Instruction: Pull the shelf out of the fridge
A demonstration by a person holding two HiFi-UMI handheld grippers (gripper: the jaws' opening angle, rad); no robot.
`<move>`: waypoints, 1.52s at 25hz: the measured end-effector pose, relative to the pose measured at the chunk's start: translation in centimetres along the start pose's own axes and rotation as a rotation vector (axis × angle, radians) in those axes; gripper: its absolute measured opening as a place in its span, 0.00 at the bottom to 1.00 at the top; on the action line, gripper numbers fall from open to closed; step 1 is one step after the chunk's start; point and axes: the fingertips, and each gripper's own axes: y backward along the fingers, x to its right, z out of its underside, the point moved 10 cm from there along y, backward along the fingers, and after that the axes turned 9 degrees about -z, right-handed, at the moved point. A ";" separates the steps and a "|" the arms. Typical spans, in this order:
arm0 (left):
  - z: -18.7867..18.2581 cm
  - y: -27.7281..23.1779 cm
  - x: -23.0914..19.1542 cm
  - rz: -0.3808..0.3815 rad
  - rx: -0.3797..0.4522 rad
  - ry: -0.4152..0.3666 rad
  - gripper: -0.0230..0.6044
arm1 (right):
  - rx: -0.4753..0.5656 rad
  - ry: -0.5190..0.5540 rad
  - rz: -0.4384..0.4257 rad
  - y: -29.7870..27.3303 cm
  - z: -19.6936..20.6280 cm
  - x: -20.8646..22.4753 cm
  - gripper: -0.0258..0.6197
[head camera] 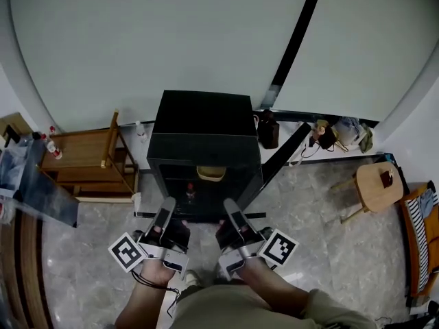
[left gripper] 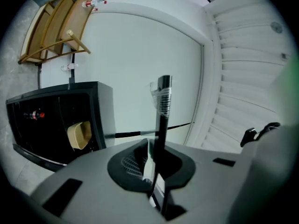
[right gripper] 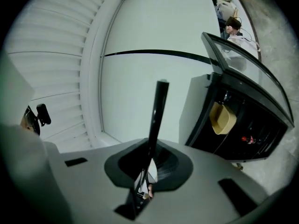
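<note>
Door's open on the black fridge, with its glass door swung out toward the right of the head view. Access is sorted, but the pull itself hasn't begun. The left gripper and right gripper hang side by side in the lower middle of the frame, short of the opening and holding nothing. Each gripper's own view shows its jaws pressed together into one thin dark blade with nothing between them. They're aimed at the pale wall, with the fridge off to one side of the frame. By my reading everything's left to do: the jaws have to part, get onto the shelf's front edge and draw it out. The shelf itself looks to be inside yet, since nothing like it shows outside. The interior is so dark that I can't pick out the shelf's edge in any view. What does show in there is a yellow bowl high up and a red-capped bottle lower down. Whether the bowl sits on that shelf, I can't tell.
</note>
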 end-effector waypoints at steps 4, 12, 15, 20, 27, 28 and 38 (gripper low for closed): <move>-1.2 -2.1 2.7 0.043 0.005 -0.042 0.06 | 0.015 -0.003 -0.041 -2.4 -1.9 -1.6 0.06; -2.5 -5.1 6.7 0.086 0.025 -0.060 0.07 | 0.029 0.022 -0.084 -5.9 -5.0 -5.0 0.06; -2.9 -6.0 7.1 0.083 0.031 -0.066 0.07 | 0.031 0.033 -0.082 -6.8 -5.7 -5.1 0.06; -3.3 -7.3 6.2 0.065 0.003 -0.018 0.07 | 0.049 0.018 -0.050 -7.2 -6.2 -4.1 0.06; -3.1 -7.4 3.8 -0.005 -0.012 0.013 0.07 | 0.053 -0.022 0.007 -6.5 -5.6 -1.7 0.06; -2.9 -7.2 3.4 -0.022 -0.014 0.015 0.07 | 0.048 -0.027 0.020 -6.2 -5.5 -1.3 0.06; -1.8 -6.4 -0.1 -0.108 -0.015 0.031 0.07 | 0.013 -0.079 0.108 -4.5 -4.7 2.1 0.06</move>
